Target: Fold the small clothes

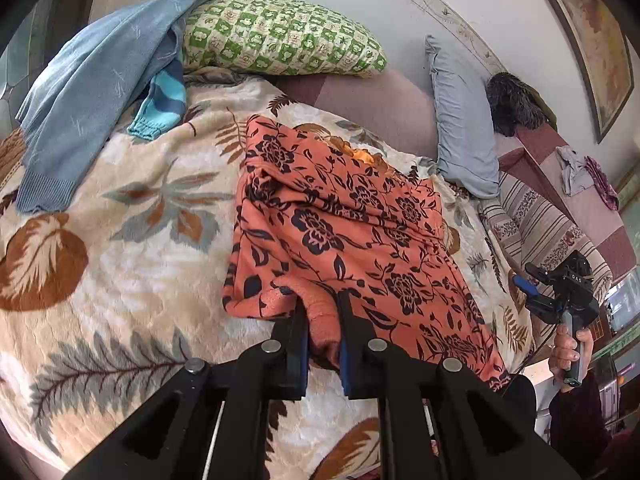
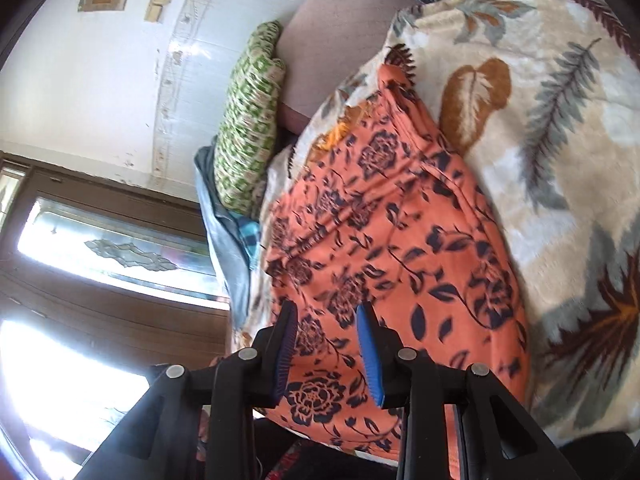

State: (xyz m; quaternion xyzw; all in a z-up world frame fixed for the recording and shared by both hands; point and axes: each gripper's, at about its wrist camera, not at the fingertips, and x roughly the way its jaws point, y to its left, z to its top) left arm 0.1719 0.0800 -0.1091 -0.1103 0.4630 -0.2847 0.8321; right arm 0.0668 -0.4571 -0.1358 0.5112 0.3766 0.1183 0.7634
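Note:
An orange garment with dark flowers [image 1: 352,216] lies partly folded on a leaf-patterned blanket [image 1: 120,260]. My left gripper [image 1: 322,304] is shut on a bunched fold at the garment's near corner and holds it lifted off the blanket. At the right of the left wrist view, a hand [image 1: 568,352] holds my right gripper [image 1: 522,276] just off the garment's edge. In the right wrist view, the right gripper [image 2: 328,316] hovers over the orange garment [image 2: 380,220]. Its jaws stand apart, the blue pads [image 2: 370,356] are bare, and no cloth is pinched.
A light blue sweater [image 1: 92,92] and a striped turquoise sleeve [image 1: 164,104] lie at the back left. A green checked pillow [image 1: 280,36], a grey-blue pillow [image 1: 460,120] and a striped cushion [image 1: 536,220] line the back. The right wrist view shows a wooden glazed door [image 2: 100,240].

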